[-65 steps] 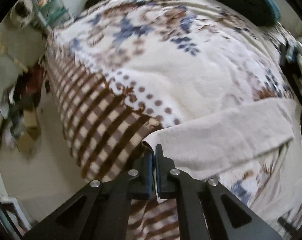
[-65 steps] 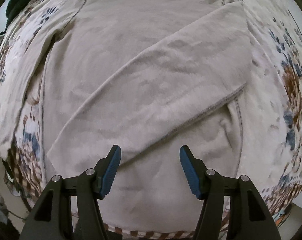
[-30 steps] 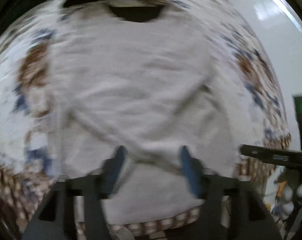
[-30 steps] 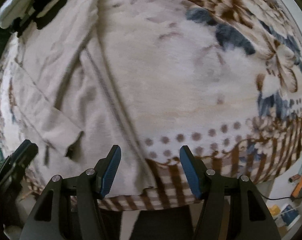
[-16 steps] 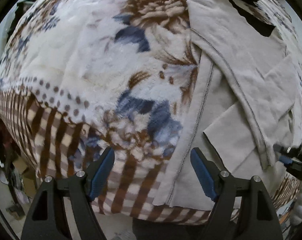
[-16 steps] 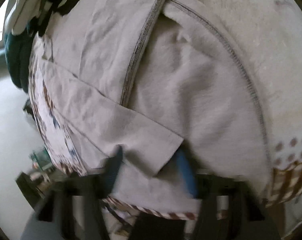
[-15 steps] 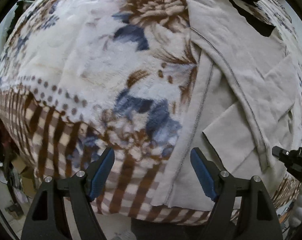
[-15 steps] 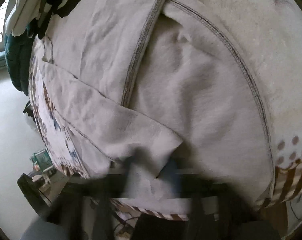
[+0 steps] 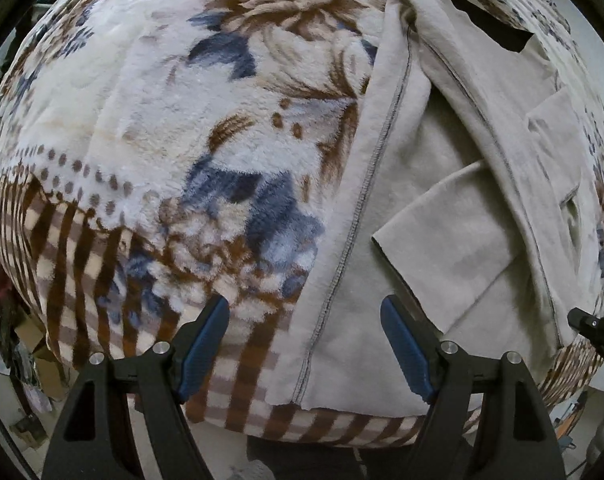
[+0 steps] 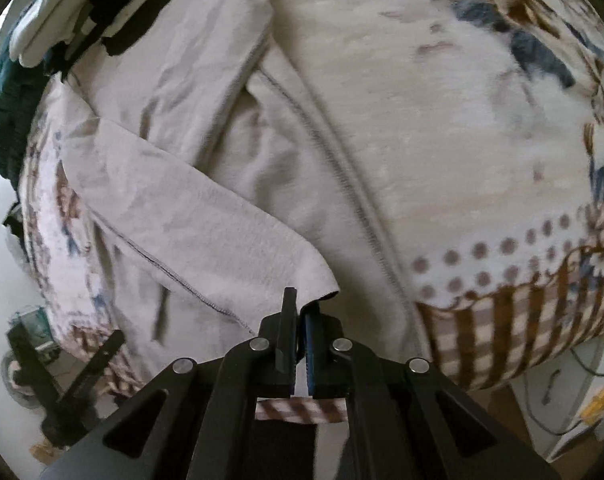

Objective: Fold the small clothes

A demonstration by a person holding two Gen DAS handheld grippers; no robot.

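Two grippers are working on one beige long-sleeved shirt [image 9: 454, 184], which is lying flat on the flowered blanket [image 9: 149, 112] covering the bed, its hem at the near edge. What has just changed is on my right: half a second ago I was seeing the right gripper [image 10: 297, 312] only as a blur closing in on the sleeve end, and now its jaws are pressing almost together, pinching the near corner of the folded-over sleeve cuff [image 10: 310, 280]. So I am now holding the right sleeve, and I am judging that I can reposition it across the body or smooth it flat.

On my left, the left gripper [image 9: 306, 344] is hovering with its jaws spread wide and gripping nothing, straddling the shirt's left side seam [image 9: 358, 216] near the hem corner. A second ago this view was sweeping across the chest; it is now settling at the left edge, which suggests I am lining up to take that hem corner for the next fold.

Both sleeves are already lying crossed over the front, so I am reckoning the fold is partly done.

Containers: I am seeing none here. Some dark and white garments [image 10: 73, 20] are lying at the far end of the bed, loose rather than in anything.
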